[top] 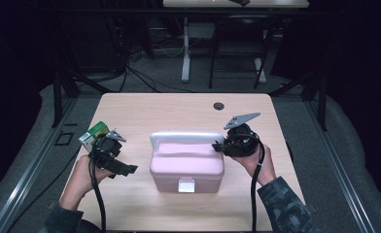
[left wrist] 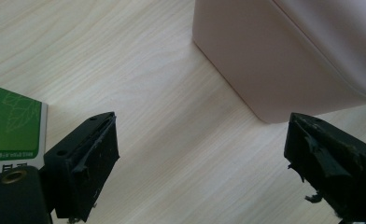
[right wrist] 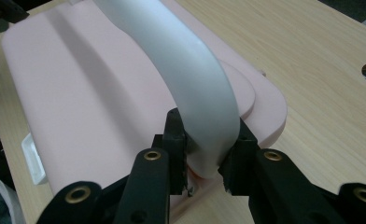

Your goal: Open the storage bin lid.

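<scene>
box: pink lidded box [top: 186, 167] sits at table centre, slightly toward 6 o'clock; lid down, white latch [top: 186, 185] on its 6 o'clock face.
handle: white handle [top: 186, 137] arches over the lid along its 12 o'clock edge, running 9 to 3 o'clock; standing up as I see it in the high view.
right gripper: my right gripper [right wrist: 205, 158] is clamped on the handle's 3 o'clock end. In the right gripper view both black jaws press the white bar from either side, just above where it meets the lid. In the high view it sits at the box's 3 o'clock upper corner, grey plate on top.
right hand: hand [top: 257, 162] behind the gripper, camouflage sleeve coming in from 5 o'clock.
left gripper: my left gripper [left wrist: 202, 154] has its jaws spread wide, nothing between them, bare wood under the gap. It hovers at 9 o'clock of the box, apart from it; jaws point toward the box's lower corner.
left hand: hand [top: 81, 174] gripping the tool at table's 8 o'clock edge.
carton: green and white carton [top: 93, 134] lies just beside the left gripper at its 11 o'clock; in the left gripper view it sits by the left-hand jaw, contact unclear.
table: light wood table [top: 145, 109], cable hole [top: 218, 105] at 1 o'clock of the box.
</scene>
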Action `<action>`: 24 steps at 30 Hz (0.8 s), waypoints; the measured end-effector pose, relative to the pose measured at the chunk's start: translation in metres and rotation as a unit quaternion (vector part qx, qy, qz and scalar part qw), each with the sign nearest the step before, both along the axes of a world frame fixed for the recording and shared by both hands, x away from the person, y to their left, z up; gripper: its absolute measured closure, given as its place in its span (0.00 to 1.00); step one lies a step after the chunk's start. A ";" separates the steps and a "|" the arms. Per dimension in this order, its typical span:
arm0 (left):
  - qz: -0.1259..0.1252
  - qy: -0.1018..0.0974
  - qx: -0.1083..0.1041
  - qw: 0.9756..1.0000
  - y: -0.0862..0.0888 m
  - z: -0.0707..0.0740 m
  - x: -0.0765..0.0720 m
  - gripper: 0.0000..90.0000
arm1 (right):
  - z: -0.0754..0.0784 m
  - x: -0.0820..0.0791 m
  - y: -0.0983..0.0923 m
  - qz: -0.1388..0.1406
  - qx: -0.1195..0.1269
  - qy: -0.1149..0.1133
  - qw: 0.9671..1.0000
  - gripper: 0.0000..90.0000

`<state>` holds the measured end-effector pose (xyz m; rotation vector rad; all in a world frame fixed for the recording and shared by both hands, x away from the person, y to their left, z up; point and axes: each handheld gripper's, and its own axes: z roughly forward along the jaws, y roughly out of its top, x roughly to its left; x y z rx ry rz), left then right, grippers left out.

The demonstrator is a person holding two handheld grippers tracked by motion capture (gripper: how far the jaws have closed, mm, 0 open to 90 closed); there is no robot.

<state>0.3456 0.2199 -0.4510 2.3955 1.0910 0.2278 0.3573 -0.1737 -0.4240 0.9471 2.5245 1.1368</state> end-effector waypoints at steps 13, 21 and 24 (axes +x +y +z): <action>-0.003 0.002 -0.021 1.000 -0.001 0.002 -0.001 0.12 | 0.003 0.001 -0.002 -0.006 0.014 0.003 1.000 0.82; -0.005 0.001 -0.038 0.999 -0.002 0.001 -0.001 0.13 | 0.005 0.005 -0.003 -0.012 0.027 0.007 1.000 0.82; -0.008 -0.002 -0.044 0.999 -0.005 0.000 -0.002 0.14 | 0.008 0.007 -0.005 -0.015 0.037 0.010 0.999 0.82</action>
